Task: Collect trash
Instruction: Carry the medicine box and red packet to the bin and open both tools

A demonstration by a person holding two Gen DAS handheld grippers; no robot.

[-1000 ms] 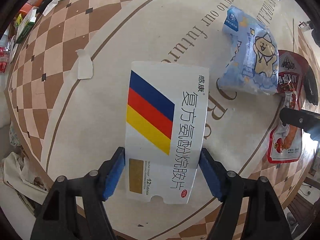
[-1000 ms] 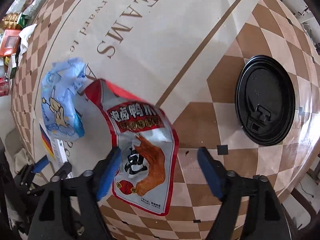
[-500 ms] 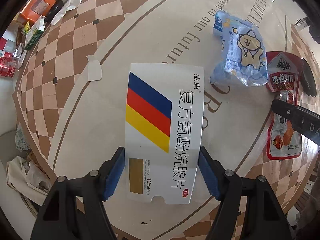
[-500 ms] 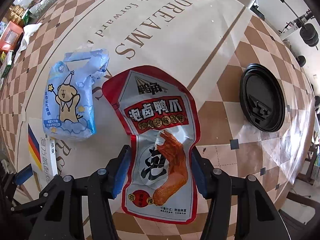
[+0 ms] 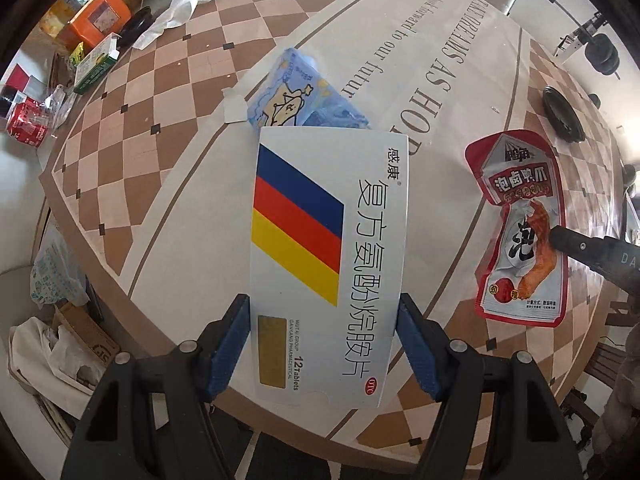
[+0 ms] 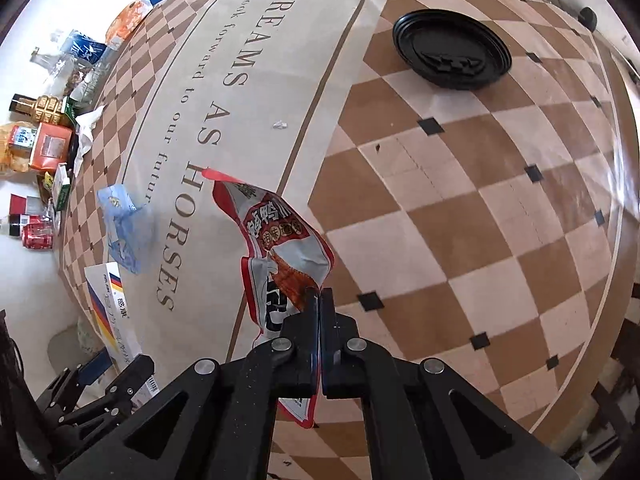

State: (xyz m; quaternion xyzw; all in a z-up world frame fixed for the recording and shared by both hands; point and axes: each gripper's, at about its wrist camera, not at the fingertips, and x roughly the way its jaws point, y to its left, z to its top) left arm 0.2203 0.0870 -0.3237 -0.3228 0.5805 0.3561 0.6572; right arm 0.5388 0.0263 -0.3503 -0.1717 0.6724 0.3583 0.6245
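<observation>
My left gripper point(image 5: 324, 344) is shut on a white medicine box point(image 5: 328, 248) with blue, red and yellow stripes, lifted above the table. My right gripper point(image 6: 320, 300) is shut on a red and white snack pouch point(image 6: 276, 240), pinched at its lower part and raised off the cloth. That pouch point(image 5: 520, 232) also hangs at the right of the left wrist view, with the right gripper's tip on it. A crumpled blue wrapper point(image 5: 300, 100) with a cartoon bear lies on the table behind the box; the right wrist view shows it point(image 6: 124, 232) at the left.
The round table point(image 6: 480, 200) has a checkered cloth with lettering. A black cup lid point(image 6: 452, 56) lies at the far right. Boxes, a red can point(image 5: 24, 124) and crumpled tissue crowd the far left edge. Bags and cardboard point(image 5: 60, 344) sit on the floor below left.
The right gripper closed on the snack pouch and lifted it off the table. The left gripper rose with the medicine box, so the table looks farther away and the blue wrapper now sits behind the box.
</observation>
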